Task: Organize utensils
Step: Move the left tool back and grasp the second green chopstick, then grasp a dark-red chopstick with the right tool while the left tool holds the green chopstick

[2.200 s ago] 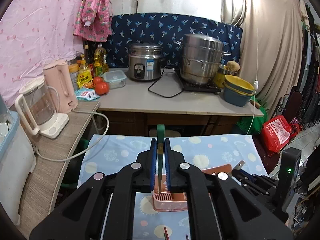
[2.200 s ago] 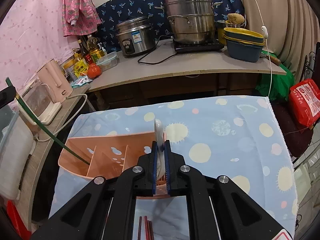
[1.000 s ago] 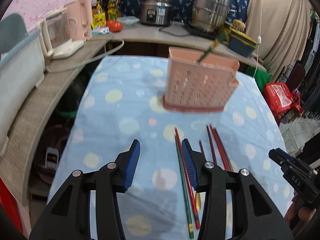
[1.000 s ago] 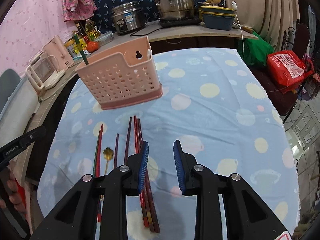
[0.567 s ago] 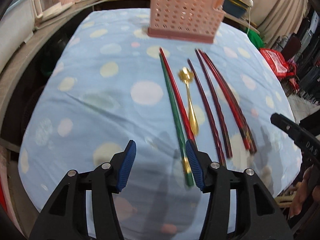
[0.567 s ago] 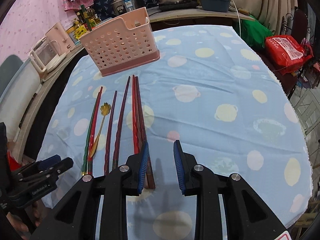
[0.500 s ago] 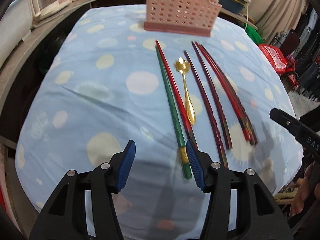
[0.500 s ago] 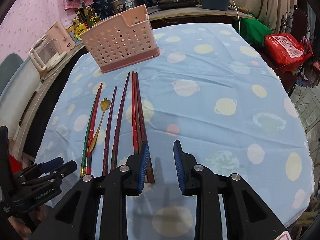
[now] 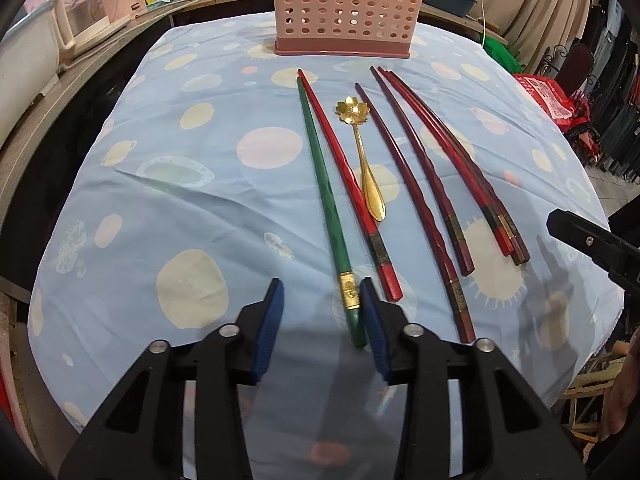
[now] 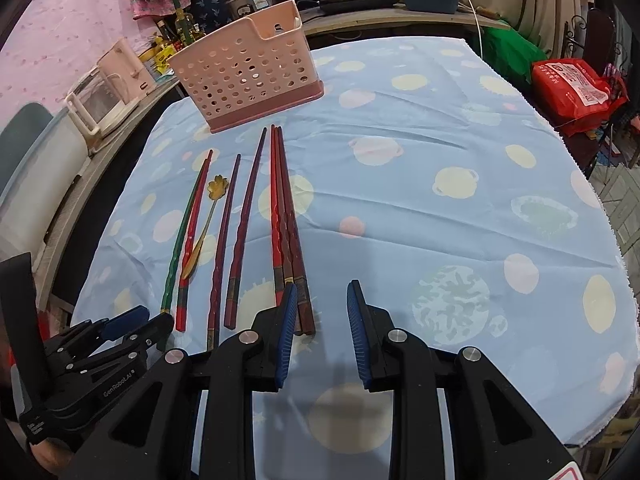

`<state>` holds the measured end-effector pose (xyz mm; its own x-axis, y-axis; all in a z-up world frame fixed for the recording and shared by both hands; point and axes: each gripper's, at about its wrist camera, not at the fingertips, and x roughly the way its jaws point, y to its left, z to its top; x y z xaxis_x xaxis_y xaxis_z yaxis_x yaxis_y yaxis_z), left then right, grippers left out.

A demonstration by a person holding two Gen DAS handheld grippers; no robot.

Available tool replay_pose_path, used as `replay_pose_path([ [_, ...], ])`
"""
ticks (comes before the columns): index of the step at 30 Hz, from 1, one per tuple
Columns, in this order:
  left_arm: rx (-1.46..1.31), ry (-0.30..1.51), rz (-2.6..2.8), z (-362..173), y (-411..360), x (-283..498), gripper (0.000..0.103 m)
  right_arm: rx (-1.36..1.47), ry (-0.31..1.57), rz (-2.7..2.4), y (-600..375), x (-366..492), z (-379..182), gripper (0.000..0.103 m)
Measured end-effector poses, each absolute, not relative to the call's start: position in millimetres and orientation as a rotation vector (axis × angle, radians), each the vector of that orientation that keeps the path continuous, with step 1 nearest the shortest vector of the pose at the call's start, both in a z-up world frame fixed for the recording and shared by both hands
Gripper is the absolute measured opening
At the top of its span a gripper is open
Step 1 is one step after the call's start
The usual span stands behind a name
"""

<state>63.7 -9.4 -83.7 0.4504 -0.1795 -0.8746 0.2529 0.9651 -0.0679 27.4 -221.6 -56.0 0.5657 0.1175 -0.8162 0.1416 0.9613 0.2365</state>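
**Both grippers low over the chopstick ends**

My left gripper [image 9: 322,310] points down at the near edge of the spotted blue tablecloth [image 9: 168,184]. Its jaws are closing, and the butt of the green chopstick [image 9: 326,200] lies between them, just beside the right pad; the left pad is clear of it. Touching that stick at the far tip is a red chopstick [image 9: 344,168]. Next lies the gold flower-bowl spoon [image 9: 362,156], then 2 dark red chopsticks [image 9: 416,176], well apart from each other at the near ends. Furthest right is a tight bundle of 3 chopsticks [image 10: 286,232], their butts just beside the left pad of my right gripper [image 10: 322,312]. That gripper stands part open with only cloth between its pads. Beyond all the tips the pink perforated utensil basket [image 9: 346,8] stands upright on the cloth.
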Motion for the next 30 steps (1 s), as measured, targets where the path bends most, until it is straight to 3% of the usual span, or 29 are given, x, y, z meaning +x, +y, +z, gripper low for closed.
replay_pose_path([
  [6, 0.056, 1.069, -0.256, -84.1, 2.0, 68.3, 0.007, 0.289, 0.98, -0.003, -218.5, 31.1, -60.6, 0.026],
  [30, 0.035, 1.069, -0.241, -86.2, 7.6, 73.5, 0.007, 0.289, 1.018, 0.02, -214.8, 44.4, -81.9, 0.023],
])
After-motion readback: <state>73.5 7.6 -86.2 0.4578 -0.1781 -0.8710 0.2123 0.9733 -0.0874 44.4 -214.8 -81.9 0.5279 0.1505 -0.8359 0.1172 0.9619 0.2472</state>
